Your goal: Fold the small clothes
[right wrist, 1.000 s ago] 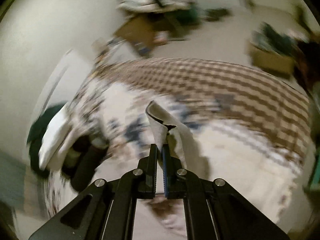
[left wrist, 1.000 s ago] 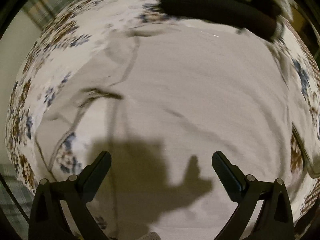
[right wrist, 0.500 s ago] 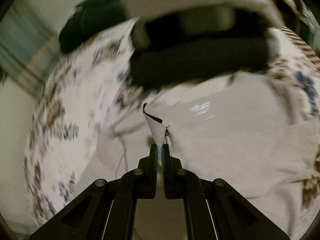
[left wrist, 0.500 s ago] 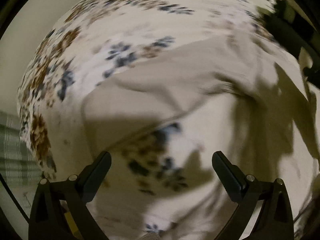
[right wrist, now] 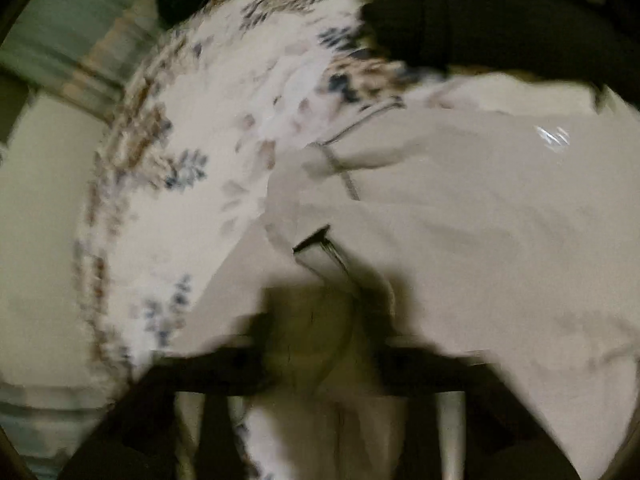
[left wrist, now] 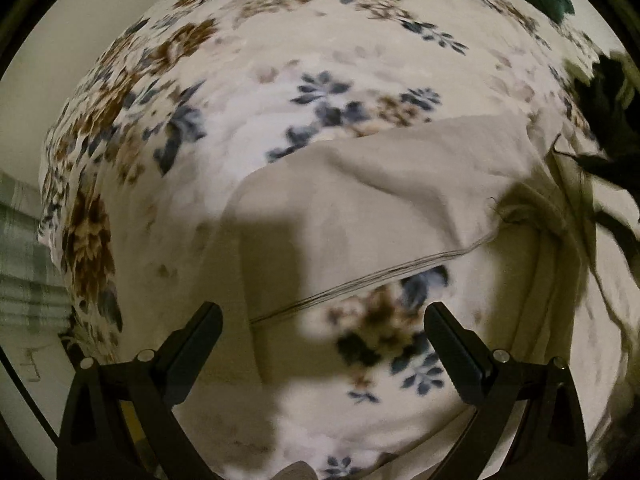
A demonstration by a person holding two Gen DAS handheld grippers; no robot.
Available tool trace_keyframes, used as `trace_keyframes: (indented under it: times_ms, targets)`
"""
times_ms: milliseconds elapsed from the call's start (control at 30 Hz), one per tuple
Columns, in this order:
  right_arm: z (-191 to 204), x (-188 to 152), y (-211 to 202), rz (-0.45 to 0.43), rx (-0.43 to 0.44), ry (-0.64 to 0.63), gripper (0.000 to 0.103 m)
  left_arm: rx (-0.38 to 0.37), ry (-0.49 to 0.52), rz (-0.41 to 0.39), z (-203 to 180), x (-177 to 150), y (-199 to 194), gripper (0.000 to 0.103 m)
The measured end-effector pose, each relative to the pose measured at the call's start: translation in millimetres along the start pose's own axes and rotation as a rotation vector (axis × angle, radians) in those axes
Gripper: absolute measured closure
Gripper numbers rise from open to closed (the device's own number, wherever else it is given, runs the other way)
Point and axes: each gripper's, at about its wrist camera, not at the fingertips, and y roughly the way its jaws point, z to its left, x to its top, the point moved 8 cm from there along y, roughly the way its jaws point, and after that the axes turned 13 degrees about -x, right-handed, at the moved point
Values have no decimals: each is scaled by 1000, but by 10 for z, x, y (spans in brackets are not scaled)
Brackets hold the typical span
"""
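- Two grippers hang over one pale beige garment [left wrist: 360, 216], which lies spread on a floral bedspread [left wrist: 280, 60] and fills the right and near part of both wrist views.
- In the left wrist view the left gripper [left wrist: 322, 344] points steeply down with its jaws wide apart and nothing between them; the flower print and the garment's stitched hem [left wrist: 360, 280] show in the gap, well clear of both pads.
- That hem runs slantwise from near left to far right, so a flap of the garment already lies folded over here, with bare bedspread just nearer than its edge.
- The right gripper [right wrist: 320, 364] is badly blurred in its own view, but its fingers read as spread, and its jaws have just been opening; cloth lies under the gap, and no pad appears to press on it.
- A dark-trimmed corner of the garment [right wrist: 316, 240] rests just beyond the right gripper, lying on the cloth, which suits a corner carried over and let go to make a fold.
- A dark sleeve [right wrist: 480, 28] crosses the far right of the right wrist view, above the garment; it is probably the person's other arm.
- My reading is that one fold is laid, and the left gripper, open and low, is placed to take the next edge.
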Motion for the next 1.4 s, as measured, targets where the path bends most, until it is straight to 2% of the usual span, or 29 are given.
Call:
trace_keyframes:
  times_ms: [67,167,300,367,400,500,600,767,833,933,1000,1067,1133,1200,1267,1367,1400]
  targets:
    - [-227,-38,-237,-32,4,48,25,-18,-56,5,139,-43,-22,0]
    - [-673,-147,-543,-73,-93,79,19,-69,-181,23,353,-121,7,0]
    - [-1247,-342,-763,-89,-246,98,19,-201,-443,48,667,-238,153,0]
    - [-1463,-438,-761,-68,-285,115,19,-264,-589,31,819,-288,205,0]
    - [-1577,-499,-732,-46,-301,128,19,-293,-677,11,912,-319,235,0]
    - [-1764,-612,-682,-13,-315,153,19,-344,-852,-13,1073,-397,357,0]
    - [-1789,-679,-646,-2,-305,162,19,-396,-981,-9,1140,-468,428,0]
    - [-1593,-688,-630,-1,-272,130,19,-372,-931,-33,1361,-370,334,0]
    - [-1459,-655,-651,-12,-263,105,19,-324,-925,-106,1696,-200,191,0]
    - [-1367,-606,-725,-33,-255,67,19,-220,-907,-257,2343,128,-170,0]
    - [-1345,-600,-780,-41,-247,50,19,-178,-850,-300,2539,205,-377,0]
    - [-1343,-622,-802,-37,-241,37,19,-149,-755,-260,2460,135,-458,0]
    - [-1347,-670,-801,-28,-242,26,19,-148,-668,-170,2192,-38,-410,0]
    - [-1349,-723,-787,-21,-247,15,19,-161,-586,-60,1779,-273,-245,0]
    - [-1355,-764,-766,-16,-257,3,19,-142,-490,12,1433,-418,-48,0]
    - [-1369,-800,-750,-7,-261,0,19,-114,-439,34,1185,-439,168,0]
    - [-1374,-801,-756,-10,-264,-3,19,-75,-415,26,1179,-377,217,0]
